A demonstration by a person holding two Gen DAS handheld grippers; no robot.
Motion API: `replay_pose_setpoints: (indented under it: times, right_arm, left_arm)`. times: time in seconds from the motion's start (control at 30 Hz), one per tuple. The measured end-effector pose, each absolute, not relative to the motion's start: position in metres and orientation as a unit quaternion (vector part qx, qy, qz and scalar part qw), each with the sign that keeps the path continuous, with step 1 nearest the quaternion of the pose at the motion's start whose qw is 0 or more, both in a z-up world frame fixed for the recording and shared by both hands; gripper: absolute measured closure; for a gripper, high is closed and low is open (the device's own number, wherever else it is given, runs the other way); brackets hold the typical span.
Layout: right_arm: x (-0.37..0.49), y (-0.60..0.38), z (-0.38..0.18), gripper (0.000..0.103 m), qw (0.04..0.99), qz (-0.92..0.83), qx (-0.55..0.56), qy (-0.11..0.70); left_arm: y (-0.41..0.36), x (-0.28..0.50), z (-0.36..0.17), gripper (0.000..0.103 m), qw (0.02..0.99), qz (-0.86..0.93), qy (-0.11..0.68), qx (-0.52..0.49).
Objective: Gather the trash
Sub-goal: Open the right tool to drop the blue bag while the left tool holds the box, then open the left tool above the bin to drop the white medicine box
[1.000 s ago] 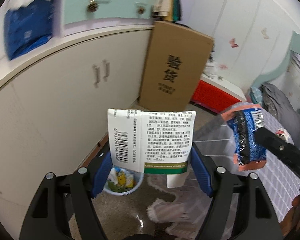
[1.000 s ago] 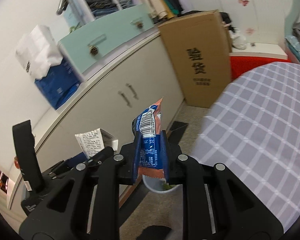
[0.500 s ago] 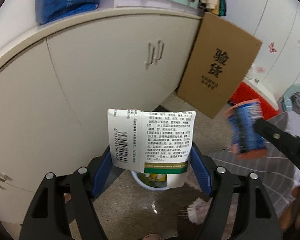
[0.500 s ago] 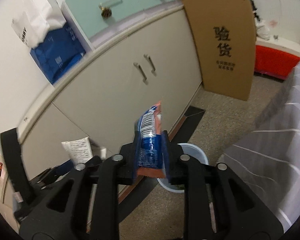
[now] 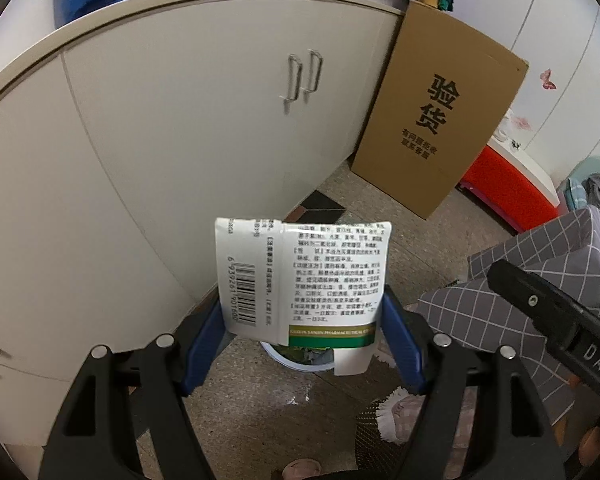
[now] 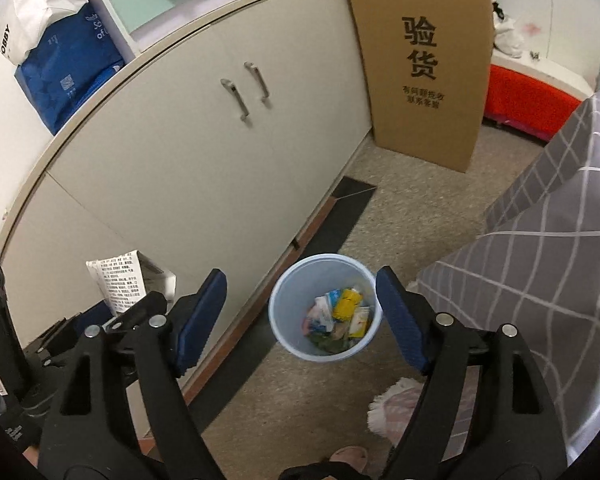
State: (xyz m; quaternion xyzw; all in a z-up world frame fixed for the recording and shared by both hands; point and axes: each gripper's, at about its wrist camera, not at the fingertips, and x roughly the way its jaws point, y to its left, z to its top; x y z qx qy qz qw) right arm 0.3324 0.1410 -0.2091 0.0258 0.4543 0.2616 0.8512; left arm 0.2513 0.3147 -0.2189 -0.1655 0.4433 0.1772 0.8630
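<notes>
My left gripper [image 5: 302,316] is shut on a white medicine box [image 5: 300,280] with printed text, a barcode and a green band, held upright above the floor. Under it the rim of a pale blue trash bin [image 5: 296,360] peeks out. In the right wrist view the same bin [image 6: 325,306] stands on the floor by the cabinet, with several wrappers inside. My right gripper [image 6: 300,312] hangs over the bin, its jaws opening wide with nothing between them. The box [image 6: 118,280] and the left gripper also show at the left of that view.
A white cabinet [image 6: 204,152] with two handles runs along the left. A tall cardboard box [image 6: 424,60] leans against it. A table with a grey checked cloth [image 6: 552,264] is at the right. A red storage box [image 6: 528,100] sits behind. A foot in a slipper [image 6: 348,458] is below.
The right gripper has opened and the blue and orange snack wrapper it held is gone from its jaws. Both grippers have come down toward the bin. The left one still holds the box.
</notes>
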Motion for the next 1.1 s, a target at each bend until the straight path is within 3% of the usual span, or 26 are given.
replay_pose_setpoints:
  times: [0.77,0.83,0.9,1.1]
  right_arm:
    - [0.325,0.099,-0.179,0.021,0.893,0.233,0.084,0.375]
    - [0.326,0.094,-0.179,0.021,0.896,0.227,0.093,0.370]
    - [0.328,0.091,-0.179,0.021,0.894,0.230,0.103,0.370]
    - [0.327,0.088,-0.176,0.021,0.894,0.231,0.105,0.369]
  left_arm:
    - [0.290,0.291,-0.198,0.030,0.874,0.143,0.445,-0.135]
    - [0.290,0.298,-0.193,0.027,0.875,0.146,0.443,-0.129]
    - [0.292,0.302,-0.189,0.017,0.875,0.156,0.439,-0.131]
    - [0.288,0.299,-0.183,0.017,0.875,0.159,0.439,-0.128]
